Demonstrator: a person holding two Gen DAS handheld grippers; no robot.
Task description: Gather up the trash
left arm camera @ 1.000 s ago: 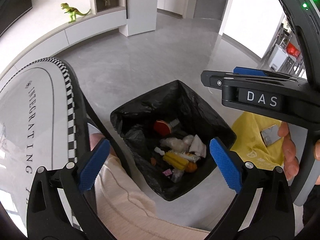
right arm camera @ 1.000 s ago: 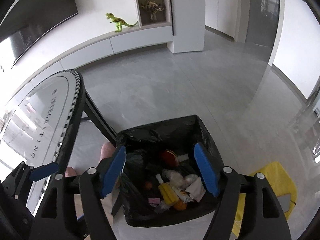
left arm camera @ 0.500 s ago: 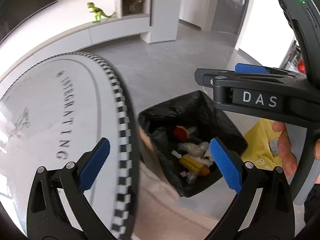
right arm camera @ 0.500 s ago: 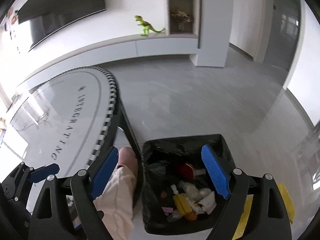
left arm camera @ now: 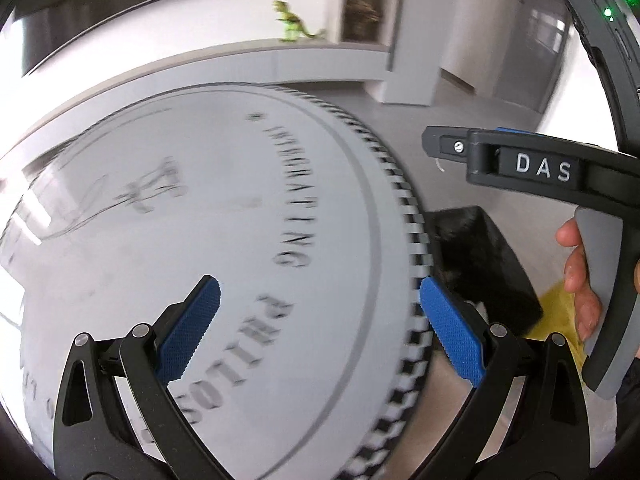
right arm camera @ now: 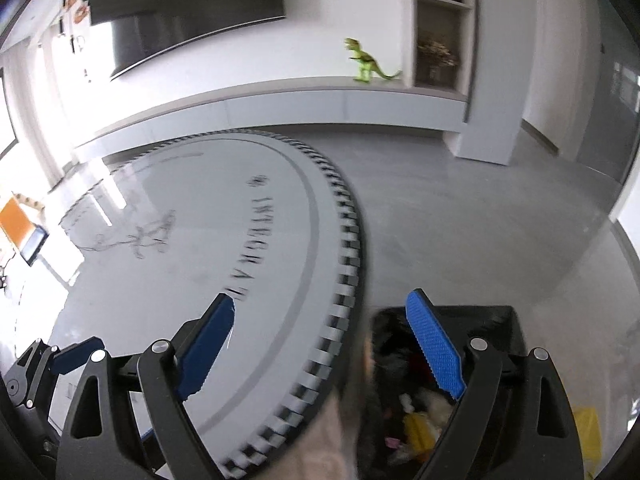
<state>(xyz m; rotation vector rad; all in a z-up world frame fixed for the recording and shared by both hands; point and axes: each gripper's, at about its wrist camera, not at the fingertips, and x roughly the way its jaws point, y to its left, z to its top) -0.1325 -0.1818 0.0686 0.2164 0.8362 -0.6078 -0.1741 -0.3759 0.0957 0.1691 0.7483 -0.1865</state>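
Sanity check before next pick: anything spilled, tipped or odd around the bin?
Nothing stands out. The lined trash bin stands upright on the floor beside the round table, trash inside, no spill visible. A yellow bag lies next to it. Both views are motion-blurred.

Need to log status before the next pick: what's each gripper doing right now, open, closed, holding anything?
Left gripper: open, nothing between its pads.
Right gripper: open and empty; its jaws have just been opening.

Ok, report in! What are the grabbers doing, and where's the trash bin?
Left gripper open, empty. Right gripper open, empty, jaws just widened. Trash bin beside round table, wrappers inside. Table top bare, nothing in the way.
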